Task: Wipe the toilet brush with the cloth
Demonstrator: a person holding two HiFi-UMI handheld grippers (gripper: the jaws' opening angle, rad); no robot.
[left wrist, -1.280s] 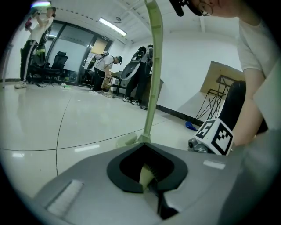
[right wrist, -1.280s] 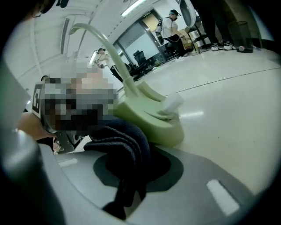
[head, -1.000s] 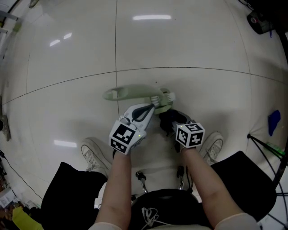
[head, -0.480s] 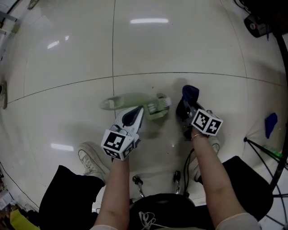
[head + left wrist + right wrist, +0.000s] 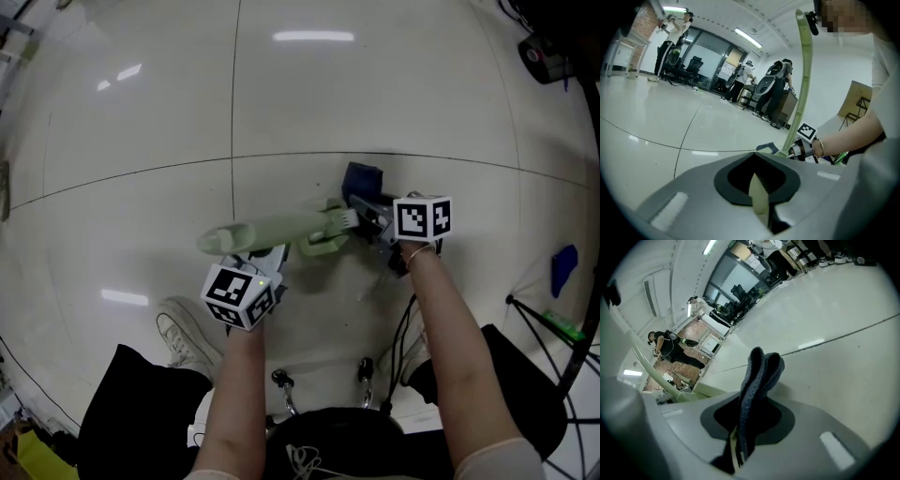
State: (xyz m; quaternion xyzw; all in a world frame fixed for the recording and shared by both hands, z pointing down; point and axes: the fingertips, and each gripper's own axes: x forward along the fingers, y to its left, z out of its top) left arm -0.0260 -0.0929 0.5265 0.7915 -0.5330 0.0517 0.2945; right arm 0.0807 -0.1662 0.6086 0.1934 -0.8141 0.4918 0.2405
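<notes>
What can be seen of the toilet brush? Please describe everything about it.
The toilet brush is pale green and looks like plastic, with a long flat handle and a wider head carrying short white bristles. It is lifted off the floor and runs left to right in the head view, head toward the person's right. The left gripper is shut on the handle. The dark blue cloth, held in the right gripper, is close beside the head; whether they touch cannot be told.

Left gripper (image 5: 262, 255) and right gripper (image 5: 367, 208) both clamped, forearms extended.
</notes>
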